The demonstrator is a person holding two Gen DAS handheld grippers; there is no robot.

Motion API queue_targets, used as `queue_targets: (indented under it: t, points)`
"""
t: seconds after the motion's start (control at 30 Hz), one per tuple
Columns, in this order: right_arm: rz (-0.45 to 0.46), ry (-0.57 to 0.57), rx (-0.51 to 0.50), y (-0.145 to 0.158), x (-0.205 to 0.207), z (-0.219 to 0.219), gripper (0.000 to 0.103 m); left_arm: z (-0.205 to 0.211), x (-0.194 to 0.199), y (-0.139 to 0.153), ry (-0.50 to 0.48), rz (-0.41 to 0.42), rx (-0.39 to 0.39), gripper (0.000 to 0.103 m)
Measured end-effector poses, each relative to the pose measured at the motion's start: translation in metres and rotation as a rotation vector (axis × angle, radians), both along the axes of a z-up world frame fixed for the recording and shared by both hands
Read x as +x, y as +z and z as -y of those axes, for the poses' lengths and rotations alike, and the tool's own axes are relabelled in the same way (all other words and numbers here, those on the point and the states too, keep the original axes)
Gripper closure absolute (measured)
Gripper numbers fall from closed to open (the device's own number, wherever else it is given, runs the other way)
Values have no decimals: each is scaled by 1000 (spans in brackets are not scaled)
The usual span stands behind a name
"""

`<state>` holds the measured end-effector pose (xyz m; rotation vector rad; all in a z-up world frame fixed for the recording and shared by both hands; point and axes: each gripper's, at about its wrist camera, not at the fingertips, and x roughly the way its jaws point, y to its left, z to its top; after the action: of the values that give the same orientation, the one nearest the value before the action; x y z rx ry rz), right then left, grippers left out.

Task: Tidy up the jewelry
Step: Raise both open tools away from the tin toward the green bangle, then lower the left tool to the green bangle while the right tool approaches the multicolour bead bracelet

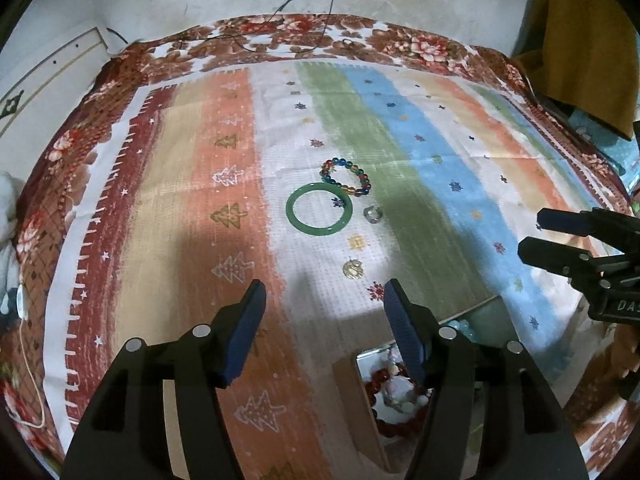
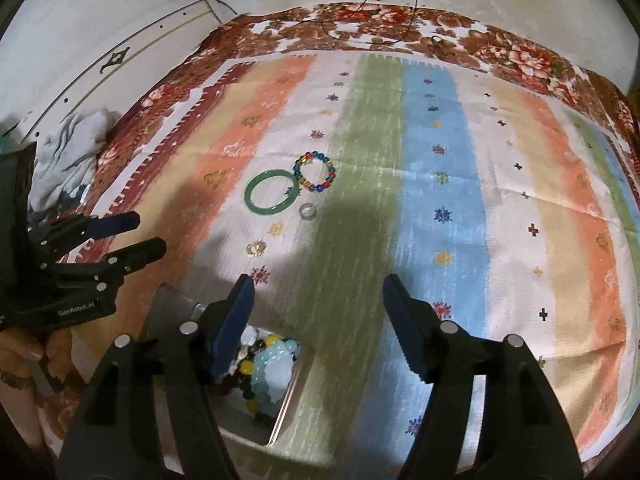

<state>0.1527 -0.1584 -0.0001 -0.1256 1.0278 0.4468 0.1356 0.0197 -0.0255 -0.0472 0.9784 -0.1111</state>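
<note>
A green bangle (image 1: 319, 209) (image 2: 272, 198) lies on the striped cloth, touching a multicoloured bead bracelet (image 1: 346, 177) (image 2: 315, 171) behind it. A small silver ring (image 1: 373, 214) (image 2: 308, 212) lies to its right, and a gold pendant (image 1: 353, 269) (image 2: 256, 248) lies nearer. An open jewelry box (image 1: 360, 384) (image 2: 290, 392) holding bead bracelets sits at the near edge. My left gripper (image 1: 324, 332) is open and empty above the cloth, short of the pendant. My right gripper (image 2: 320, 320) is open and empty, beside the box.
The striped cloth (image 1: 440, 168) covers a floral bedspread (image 1: 416, 46). Black cables (image 1: 312, 8) hang down the back wall. A mustard cloth (image 1: 580, 40) hangs at the right. Crumpled pale clothes (image 2: 72, 148) lie at the left. The other gripper shows in each view (image 1: 568, 240) (image 2: 136, 236).
</note>
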Motion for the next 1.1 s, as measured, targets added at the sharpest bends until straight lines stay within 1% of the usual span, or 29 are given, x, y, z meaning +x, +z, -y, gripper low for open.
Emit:
queue_targets:
  t: [0.07, 0.17, 0.33, 0.47, 0.57, 0.67, 0.77, 0.87, 1.0, 1.1]
  points:
    - [0, -10, 4, 0, 3, 1, 32, 0, 2, 0, -1, 2, 5, 39]
    - [0, -30, 14, 0, 9, 4, 32, 1, 6, -1, -4, 0, 11, 38]
    - [55, -67, -4, 4, 17, 5, 32, 1, 16, -3, -1, -4, 26, 38]
    - [93, -72, -26, 7, 25, 3, 32, -1, 25, -8, 1, -24, 27, 37]
    - [88, -66, -29, 5, 29, 1, 32, -2, 30, -11, 4, -32, 32, 37]
    - [90, -59, -34, 4, 31, -1, 32, -1, 34, -11, -2, -32, 37, 34]
    - [95, -57, -43, 3, 35, -4, 28, 0, 37, -12, -6, -32, 40, 33]
    - [95, -56, -49, 1, 39, -6, 26, -1, 41, -14, -6, -36, 45, 32]
    - [91, -57, -58, -3, 46, -8, 24, -1, 46, -14, -3, -31, 55, 26]
    - [88, -59, -63, -5, 52, -10, 22, -2, 53, -15, -1, -33, 63, 25]
